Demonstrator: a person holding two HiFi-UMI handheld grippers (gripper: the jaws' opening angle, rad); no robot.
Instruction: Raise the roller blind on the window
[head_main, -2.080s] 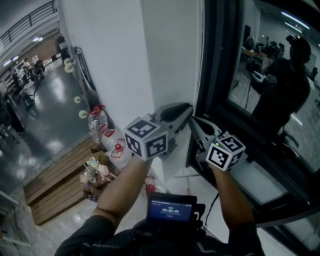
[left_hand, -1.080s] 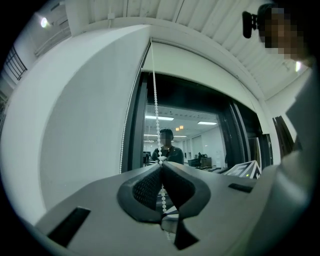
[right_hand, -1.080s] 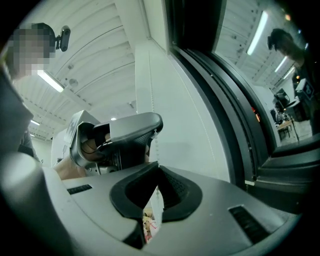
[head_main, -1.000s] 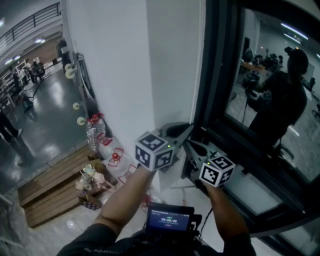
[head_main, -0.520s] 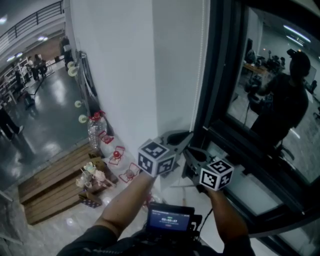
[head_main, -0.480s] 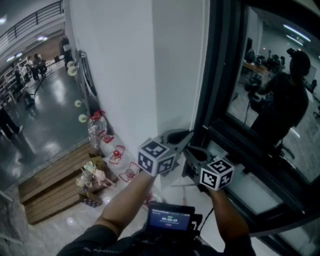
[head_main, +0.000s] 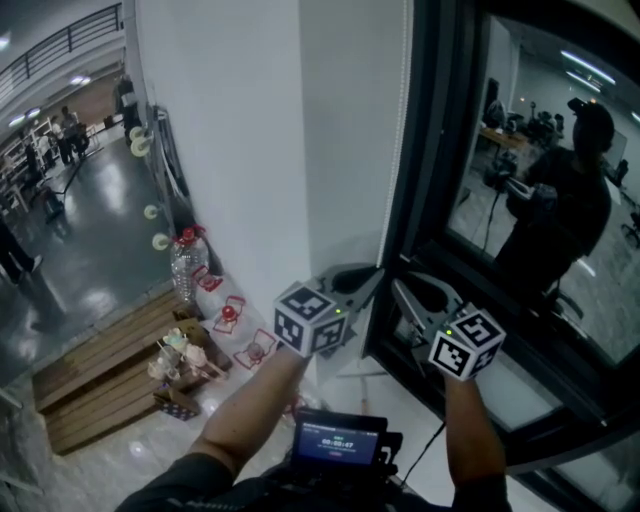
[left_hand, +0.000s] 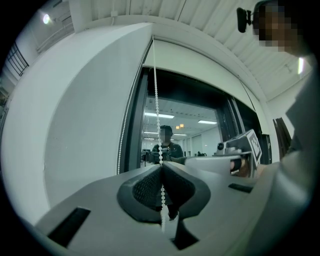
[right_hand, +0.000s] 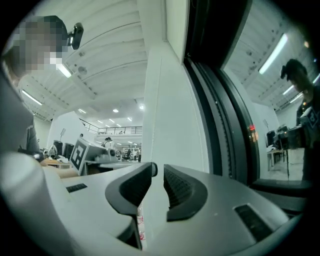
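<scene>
Our left gripper (left_hand: 161, 169) pinches the bead chain (left_hand: 155, 95) so it can't slip; right gripper (right_hand: 157, 171) has just been opening its jaws, empty, probably to regrab.

large workshop hall: polished floor (head_main: 92, 238), mezzanine railing (head_main: 68, 40)

Grey moulded left claw (head_main: 372, 272) and right claw (head_main: 402, 287), each bearing a black-and-white marker cube (head_main: 312, 320); dark sleeve (head_main: 175, 490) at lower left.
</scene>
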